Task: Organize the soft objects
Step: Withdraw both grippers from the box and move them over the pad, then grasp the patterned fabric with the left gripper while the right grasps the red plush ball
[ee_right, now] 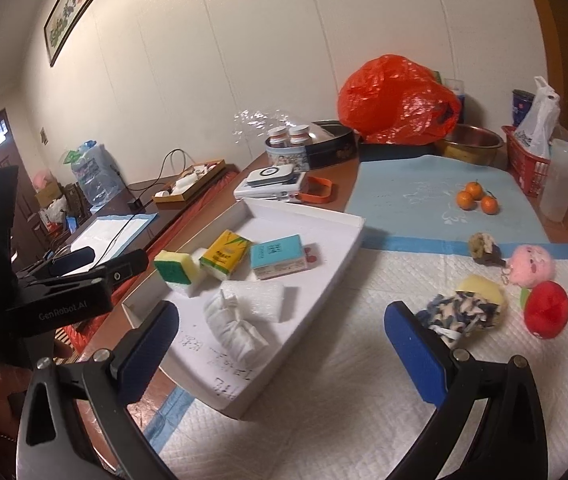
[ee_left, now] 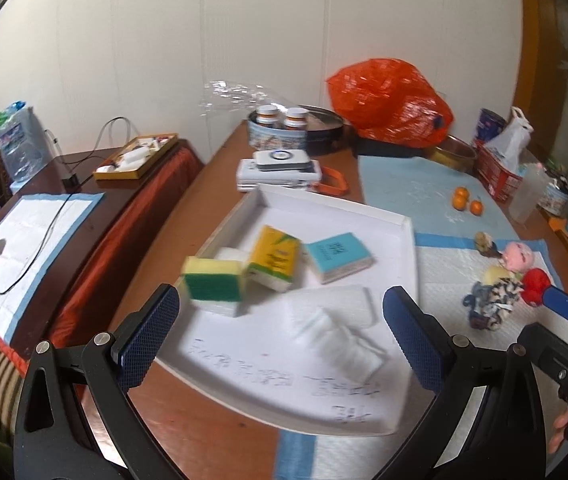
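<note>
A white tray (ee_left: 399, 240) (ee_right: 347, 248) holds a green-yellow sponge (ee_left: 214, 280) (ee_right: 176, 266), a yellow tissue pack (ee_left: 274, 258) (ee_right: 226, 254), a blue tissue pack (ee_left: 337, 256) (ee_right: 280, 256) and a crumpled white cloth (ee_left: 339, 332) (ee_right: 236, 326). To the right on the white pad lie a blue-white rag (ee_left: 491, 300) (ee_right: 459, 312) over a yellow sponge (ee_right: 483, 286), a red plush (ee_right: 545, 308) (ee_left: 535, 282), a pink plush (ee_right: 531, 264) (ee_left: 517, 256) and a small brown toy (ee_right: 483, 246) (ee_left: 485, 242). My left gripper (ee_left: 280, 332) is open above the tray. My right gripper (ee_right: 280, 344) is open, low over the pad beside the rag.
Three oranges (ee_right: 475, 196) lie on a blue mat. An orange bag (ee_right: 395, 100), a tin with bottles (ee_right: 295, 148), a metal bowl (ee_right: 471, 140), a red basket (ee_right: 523, 164) and stacked white devices (ee_right: 272, 184) stand at the back. A side table (ee_left: 36, 216) is left.
</note>
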